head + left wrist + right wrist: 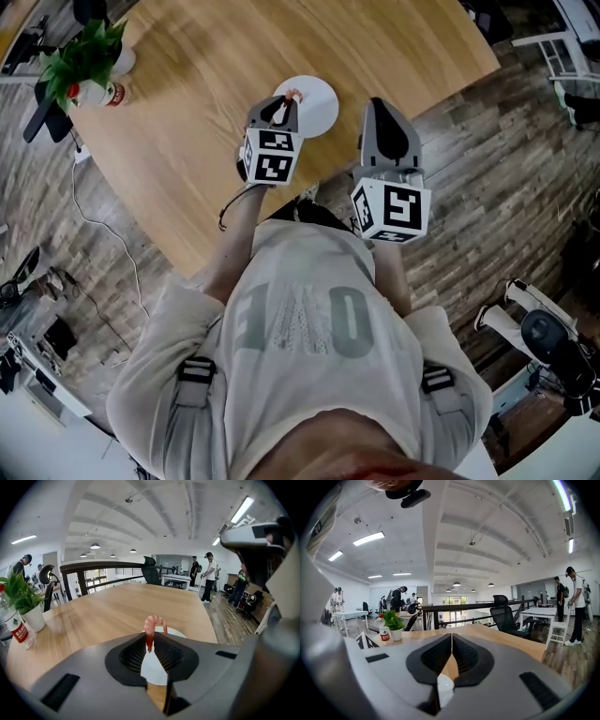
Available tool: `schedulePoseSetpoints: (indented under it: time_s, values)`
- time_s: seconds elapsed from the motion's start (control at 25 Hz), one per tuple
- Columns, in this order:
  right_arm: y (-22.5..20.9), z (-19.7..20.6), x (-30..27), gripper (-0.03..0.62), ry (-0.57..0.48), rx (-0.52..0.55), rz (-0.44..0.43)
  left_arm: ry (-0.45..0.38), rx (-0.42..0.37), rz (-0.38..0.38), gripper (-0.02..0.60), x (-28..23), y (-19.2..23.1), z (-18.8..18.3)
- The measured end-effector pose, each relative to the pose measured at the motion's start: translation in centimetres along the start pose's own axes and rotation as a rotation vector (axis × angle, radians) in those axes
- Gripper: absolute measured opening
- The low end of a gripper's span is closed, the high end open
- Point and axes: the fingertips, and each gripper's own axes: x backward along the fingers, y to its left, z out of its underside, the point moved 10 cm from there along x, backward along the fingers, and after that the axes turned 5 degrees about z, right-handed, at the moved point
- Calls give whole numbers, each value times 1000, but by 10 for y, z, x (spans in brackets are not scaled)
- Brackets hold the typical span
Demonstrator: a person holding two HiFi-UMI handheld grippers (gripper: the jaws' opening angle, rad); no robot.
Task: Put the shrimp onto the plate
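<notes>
A pink shrimp point(151, 629) is pinched by its tail end between the tips of my left gripper point(150, 641), which is shut on it. In the head view that left gripper point(282, 101) hangs over the near edge of the round white plate point(319, 101), with the shrimp point(293, 95) at its tip. The plate point(161, 667) shows below the jaws in the left gripper view. My right gripper point(377, 105) is held just right of the plate, near the table's edge. Its jaws point(451, 641) are shut with nothing between them.
The plate lies on a wooden table point(197, 122). A potted green plant point(86, 52) and a bottle with a red label point(98, 94) stand at the table's far left. Wooden floor point(487, 159) lies to the right. Several people stand in the background.
</notes>
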Motion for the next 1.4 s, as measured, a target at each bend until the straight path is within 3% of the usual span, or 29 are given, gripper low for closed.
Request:
schedulePoseSetpoints:
  time_s: [0.36,0.68,0.96,1.4]
  values:
    - [2,5,-1,20,28,-1,11,172,20,51,60,-19,-1,24]
    - [-1,10,3,20,41,-1,42,275,18,84,60,-29,-4,33]
    - [4,11,3,20,44,-2,32,289,-14,73,60,-30,-9,33]
    - [3,11,5,20,42,-3,38,281,17,48,63,-30,-7,35]
